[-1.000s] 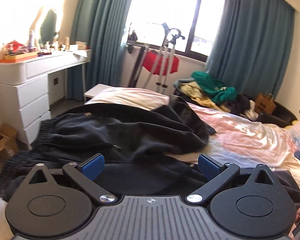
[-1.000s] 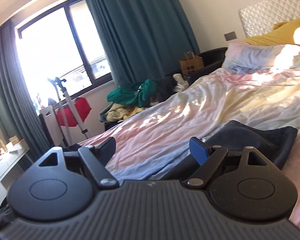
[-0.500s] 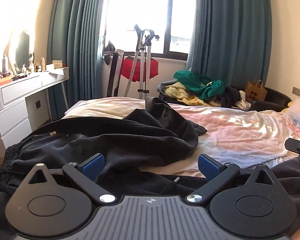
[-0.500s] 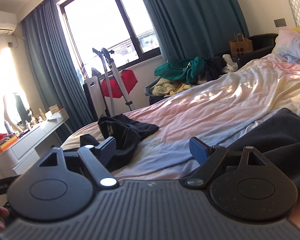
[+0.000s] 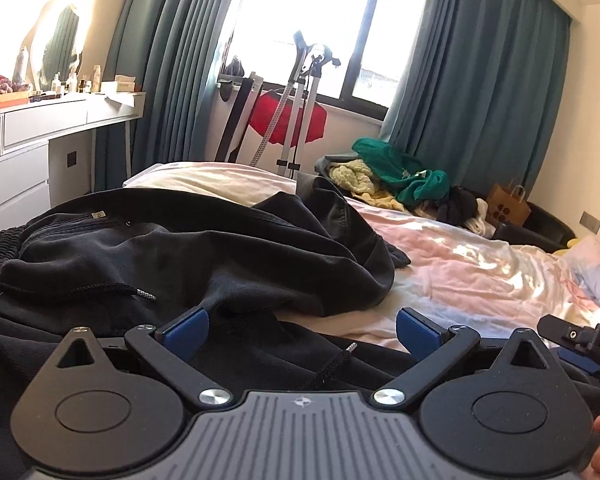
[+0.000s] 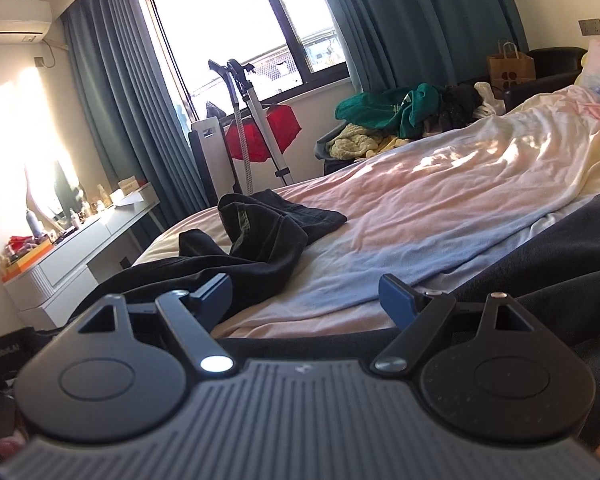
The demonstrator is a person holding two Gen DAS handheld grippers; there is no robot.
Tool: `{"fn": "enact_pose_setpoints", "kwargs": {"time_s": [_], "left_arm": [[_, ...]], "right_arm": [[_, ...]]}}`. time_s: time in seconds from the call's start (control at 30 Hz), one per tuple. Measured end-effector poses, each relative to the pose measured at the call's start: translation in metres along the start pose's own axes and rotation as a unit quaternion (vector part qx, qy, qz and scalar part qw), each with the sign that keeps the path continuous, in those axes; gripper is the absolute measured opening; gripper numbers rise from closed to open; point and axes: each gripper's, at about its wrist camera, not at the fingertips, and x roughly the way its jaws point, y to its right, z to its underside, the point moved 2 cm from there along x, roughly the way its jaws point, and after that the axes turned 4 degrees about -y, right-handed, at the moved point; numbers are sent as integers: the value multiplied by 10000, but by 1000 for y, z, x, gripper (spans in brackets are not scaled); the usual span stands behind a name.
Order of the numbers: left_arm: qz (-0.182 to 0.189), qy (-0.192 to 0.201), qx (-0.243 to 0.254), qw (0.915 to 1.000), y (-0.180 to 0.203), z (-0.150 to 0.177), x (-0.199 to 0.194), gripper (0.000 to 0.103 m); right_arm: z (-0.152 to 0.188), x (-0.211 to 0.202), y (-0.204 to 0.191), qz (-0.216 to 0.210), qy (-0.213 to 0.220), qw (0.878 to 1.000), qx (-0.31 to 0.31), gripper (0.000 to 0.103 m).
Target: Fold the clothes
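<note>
Bed (image 5: 480,264): pink and cream sheet, stretching away from me toward a window.
Black garment (image 5: 188,256): dark trousers with a drawstring, rumpled rather than folded, sprawled across the near end of the bed; long axis runs left to right in front of me.
My left hand-held gripper (image 5: 300,326): fingers spread, nothing between them, right over the waistband cord; the nearer of my two.
My right hand-held gripper (image 6: 306,294): fingers spread, empty, above sheet, dark cloth at either side.
Change: a second ago my right view faced the pillows; it has swung toward the window.
</note>
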Motion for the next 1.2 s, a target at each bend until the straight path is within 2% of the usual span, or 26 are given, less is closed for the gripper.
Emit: {"fn": "enact_pose_setpoints", "kwargs": {"time_s": [0.13, 0.2, 0.33, 0.57, 0.67, 0.83, 1.0, 1.13, 1.2], "left_arm": [[7, -52, 156, 9999, 2, -2, -3, 103], [85, -203, 331, 9992, 5, 0, -1, 103], [53, -226, 398, 9989, 8, 6, -4, 103], [1, -157, 612, 9980, 17, 13, -15, 103], [-17, -127, 594, 9982, 16, 13, -21, 103], [-154, -50, 566, 9983, 10, 11, -27, 103], [-136, -117, 262, 9995, -5, 10, -16, 103], [-124, -214, 225, 9994, -13, 14, 5, 103], [48, -304, -15, 9995, -20, 18, 20, 103]], "right_arm": [[0, 0, 2, 12, 39, 10000, 24, 83], [-5, -4, 2, 192, 246, 9994, -177, 83], [-13, -14, 7, 307, 540, 9979, -204, 83], [-4, -1, 18, 287, 261, 9992, 129, 83], [-1, 13, 15, 9, 31, 9994, 352, 79], [-5, 53, 4, -306, -513, 9956, 726, 74], [-9, 113, -2, -634, -692, 9896, 1088, 74], [-9, 180, 10, -473, -731, 9785, 1868, 74], [-10, 214, 15, -391, -749, 9706, 2255, 72]]}}
